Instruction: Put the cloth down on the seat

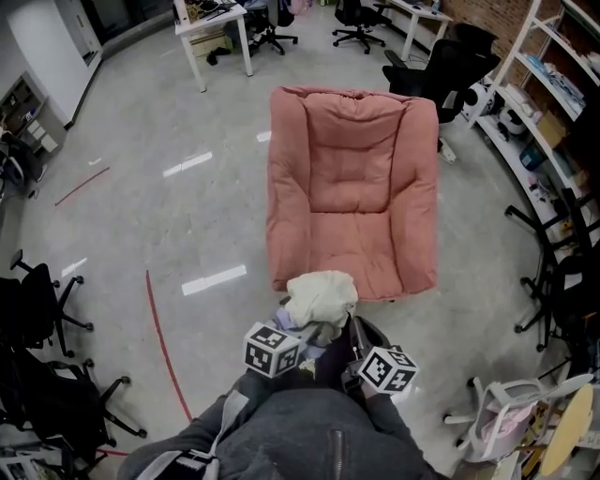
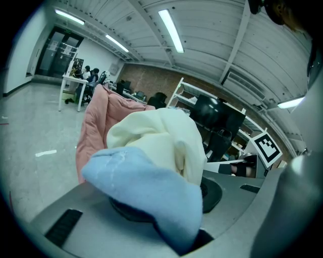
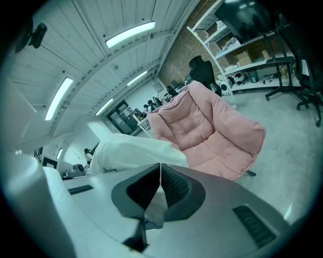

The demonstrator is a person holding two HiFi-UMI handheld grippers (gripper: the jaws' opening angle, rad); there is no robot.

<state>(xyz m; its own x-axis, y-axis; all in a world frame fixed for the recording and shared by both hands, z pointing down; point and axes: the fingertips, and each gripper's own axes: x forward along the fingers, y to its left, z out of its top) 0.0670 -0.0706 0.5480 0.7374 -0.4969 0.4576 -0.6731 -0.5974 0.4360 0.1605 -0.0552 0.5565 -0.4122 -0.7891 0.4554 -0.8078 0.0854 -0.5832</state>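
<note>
A pink cushioned seat (image 1: 356,187) stands on the grey floor straight ahead; it also shows as the pink seat (image 2: 96,121) and the pink seat (image 3: 212,131). Just before its front edge hangs a bunched cloth (image 1: 321,298), cream with a light blue part. My left gripper (image 1: 305,330) is shut on the cloth (image 2: 156,146), which drapes over its jaws and hides them. My right gripper (image 3: 158,194) has its jaws shut, a thin fold of the cloth (image 3: 132,151) pinched between them. Both grippers sit side by side under the bundle, close to the person's body.
Black office chairs (image 1: 42,309) stand at the left, and another black chair (image 1: 441,66) behind the seat. A white desk (image 1: 214,28) is at the back. Shelves (image 1: 553,84) line the right wall. A red tape line (image 1: 161,347) crosses the floor. A white chair (image 1: 511,412) is at lower right.
</note>
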